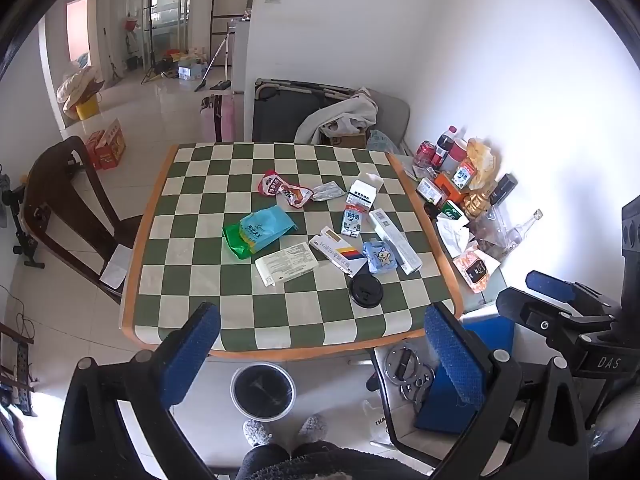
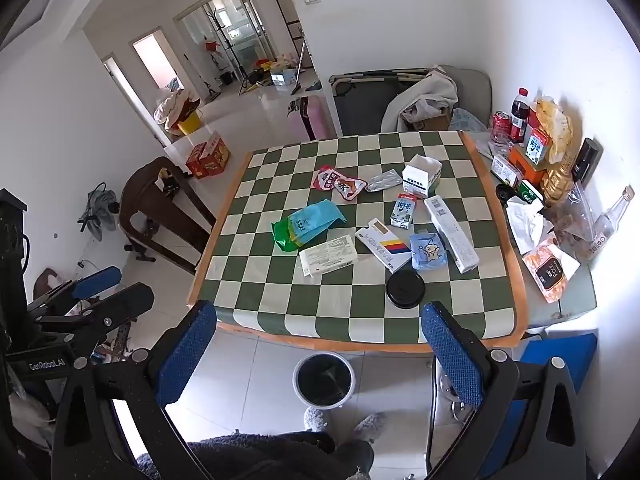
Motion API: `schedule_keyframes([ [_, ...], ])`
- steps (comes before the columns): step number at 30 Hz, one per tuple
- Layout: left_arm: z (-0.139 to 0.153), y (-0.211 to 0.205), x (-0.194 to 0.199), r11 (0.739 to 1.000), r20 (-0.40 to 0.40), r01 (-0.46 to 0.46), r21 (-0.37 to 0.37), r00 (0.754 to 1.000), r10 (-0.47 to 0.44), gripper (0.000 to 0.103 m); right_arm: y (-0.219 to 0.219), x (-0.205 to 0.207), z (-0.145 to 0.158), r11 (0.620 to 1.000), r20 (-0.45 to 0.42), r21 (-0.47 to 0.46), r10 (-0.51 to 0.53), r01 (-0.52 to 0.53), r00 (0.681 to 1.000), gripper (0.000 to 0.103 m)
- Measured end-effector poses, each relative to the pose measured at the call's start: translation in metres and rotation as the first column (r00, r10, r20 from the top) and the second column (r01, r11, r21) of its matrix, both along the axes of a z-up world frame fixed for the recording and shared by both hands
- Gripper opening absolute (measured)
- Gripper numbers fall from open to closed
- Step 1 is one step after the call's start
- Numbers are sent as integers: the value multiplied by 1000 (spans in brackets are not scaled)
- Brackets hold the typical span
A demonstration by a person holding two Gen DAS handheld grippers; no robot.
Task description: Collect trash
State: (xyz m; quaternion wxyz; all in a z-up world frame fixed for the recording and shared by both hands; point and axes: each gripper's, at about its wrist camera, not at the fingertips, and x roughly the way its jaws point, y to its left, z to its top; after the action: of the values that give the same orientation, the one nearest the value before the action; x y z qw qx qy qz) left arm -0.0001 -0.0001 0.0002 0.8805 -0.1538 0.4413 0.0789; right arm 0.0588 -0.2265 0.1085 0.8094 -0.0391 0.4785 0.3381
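Observation:
Trash lies on the green checkered table [image 1: 192,280] [image 2: 248,284]: a blue-green bag [image 1: 260,232] [image 2: 308,222], red snack wrappers [image 1: 284,190] [image 2: 340,184], a foil wrapper [image 1: 328,191], a milk carton [image 1: 354,220] [image 2: 404,210], several flat boxes [image 1: 286,266] [image 2: 328,256], a blue pouch [image 1: 380,258] [image 2: 428,252] and a black lid [image 1: 366,290] [image 2: 405,288]. A black-lined bin [image 1: 263,391] [image 2: 324,379] stands on the floor below the table's near edge. My left gripper [image 1: 320,356] and right gripper [image 2: 320,356] are open and empty, held high in front of the table.
A side ledge [image 2: 576,296] at the right holds bottles, cans and packets. A dark wooden chair [image 1: 60,200] [image 2: 168,208] stands left of the table. A blue box [image 1: 448,400] and a stool sit at the lower right. My slippers [image 1: 284,430] show by the bin.

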Motion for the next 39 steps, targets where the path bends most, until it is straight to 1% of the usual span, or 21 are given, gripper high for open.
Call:
schedule_keyframes([
  [24, 2, -5, 2, 1000, 7, 4, -1, 1000, -4, 103, 0, 2, 4, 1000, 2, 3, 7, -7, 1000, 103],
  [39, 0, -1, 1, 1000, 9, 2, -8, 1000, -2, 103, 0, 4, 6, 1000, 4, 4, 10, -10, 1000, 103],
])
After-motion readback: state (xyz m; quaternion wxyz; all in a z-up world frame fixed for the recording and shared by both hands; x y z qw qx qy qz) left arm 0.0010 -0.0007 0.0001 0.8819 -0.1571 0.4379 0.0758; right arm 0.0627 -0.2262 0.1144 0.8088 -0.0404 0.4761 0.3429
